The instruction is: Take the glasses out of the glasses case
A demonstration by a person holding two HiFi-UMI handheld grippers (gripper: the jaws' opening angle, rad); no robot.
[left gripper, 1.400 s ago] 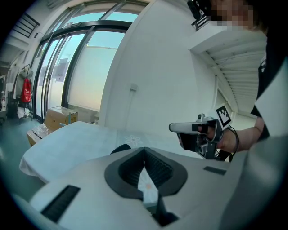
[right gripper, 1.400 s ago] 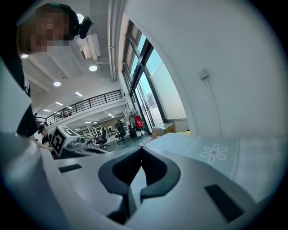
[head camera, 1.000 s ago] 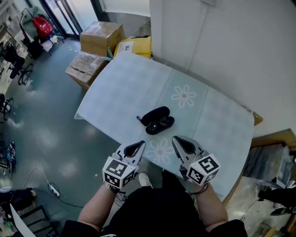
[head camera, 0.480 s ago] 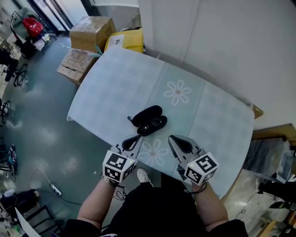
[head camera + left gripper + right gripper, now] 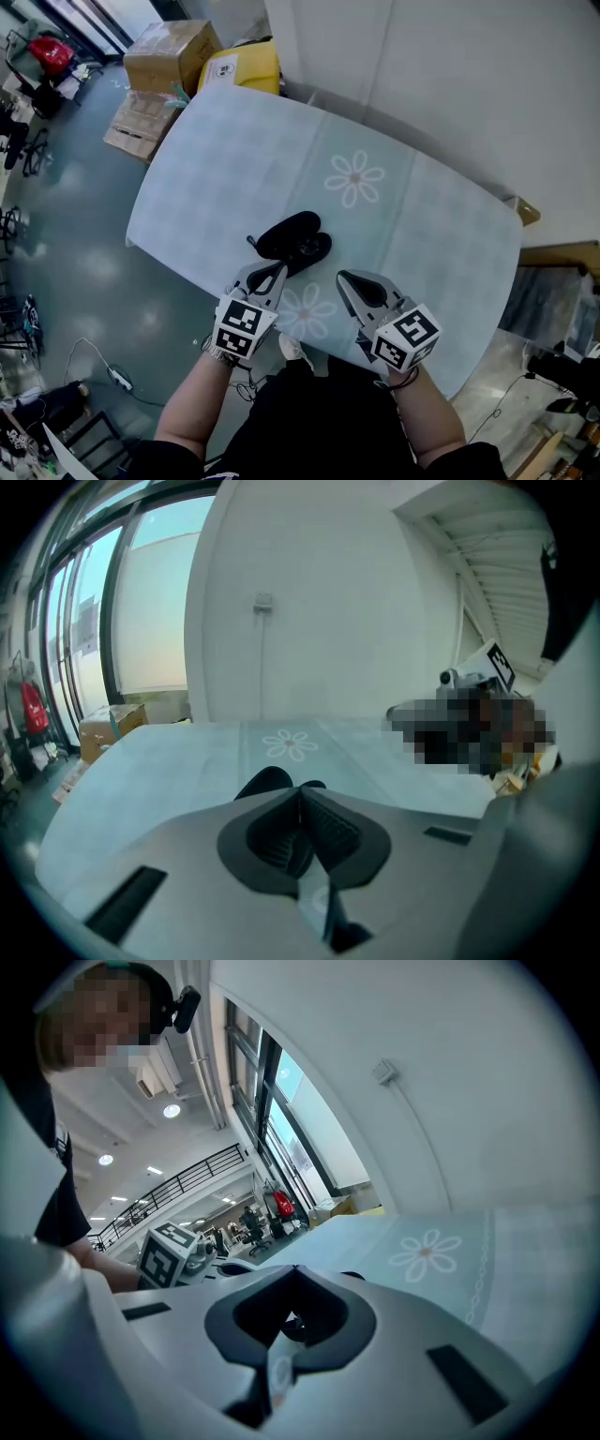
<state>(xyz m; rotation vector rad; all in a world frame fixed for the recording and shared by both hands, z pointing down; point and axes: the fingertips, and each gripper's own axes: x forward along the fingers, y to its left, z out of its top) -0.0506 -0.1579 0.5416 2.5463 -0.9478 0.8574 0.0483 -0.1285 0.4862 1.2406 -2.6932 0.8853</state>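
A black glasses case (image 5: 291, 240) lies open on the pale blue table (image 5: 422, 244) near its front edge. Dark glasses seem to rest in the case's lower half (image 5: 312, 251), hard to tell from the lining. My left gripper (image 5: 271, 276) is shut and empty, its tip just short of the case's near end. In the left gripper view the case (image 5: 266, 782) shows right beyond the closed jaws. My right gripper (image 5: 349, 281) is also shut and empty, a little to the right of the case and apart from it.
Cardboard boxes (image 5: 167, 54) and a yellow box (image 5: 234, 71) stand on the floor past the table's far left corner. A white wall (image 5: 450, 84) runs along the far side. Flower prints (image 5: 354, 178) mark the tablecloth.
My left gripper has moved forward and now reaches the near end of the case. The right gripper has barely shifted. The case has not moved on the table.
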